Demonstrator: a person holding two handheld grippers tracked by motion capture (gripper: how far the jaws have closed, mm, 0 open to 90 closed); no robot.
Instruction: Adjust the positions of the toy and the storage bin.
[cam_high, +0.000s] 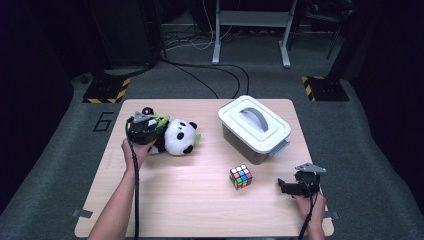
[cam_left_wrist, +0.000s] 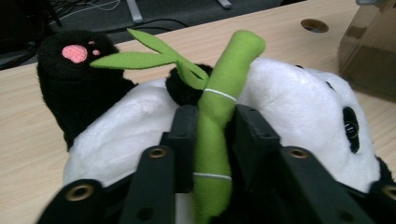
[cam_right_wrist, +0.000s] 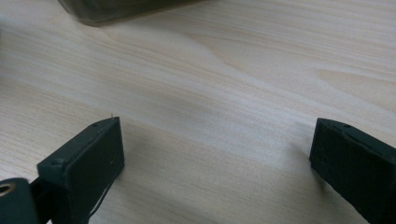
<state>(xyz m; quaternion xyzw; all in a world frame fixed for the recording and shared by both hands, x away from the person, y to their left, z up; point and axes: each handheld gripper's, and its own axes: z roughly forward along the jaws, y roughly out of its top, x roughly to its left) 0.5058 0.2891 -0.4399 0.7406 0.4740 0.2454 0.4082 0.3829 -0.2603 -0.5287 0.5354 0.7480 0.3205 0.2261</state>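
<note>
Pinching the bamboo stalk (cam_left_wrist: 215, 135) of the panda (cam_high: 179, 136), left tool (cam_left_wrist: 212, 116); right tool (cam_right_wrist: 215, 154) released.

- Light wooden table (cam_high: 200, 210) stands on grey carpet (cam_high: 380, 165).
- Black cables (cam_high: 210, 75) trail beyond the far edge.
- Hazard-striped black bases (cam_high: 106, 91) sit off both far corners.
- Grey metal frame legs (cam_high: 250, 30) behind; surroundings dark.

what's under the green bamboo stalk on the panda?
The bamboo stalk lies across the panda plush, white belly fur behind it. Left gripper fingers flank the stalk. The lower end is hidden behind them.
</note>
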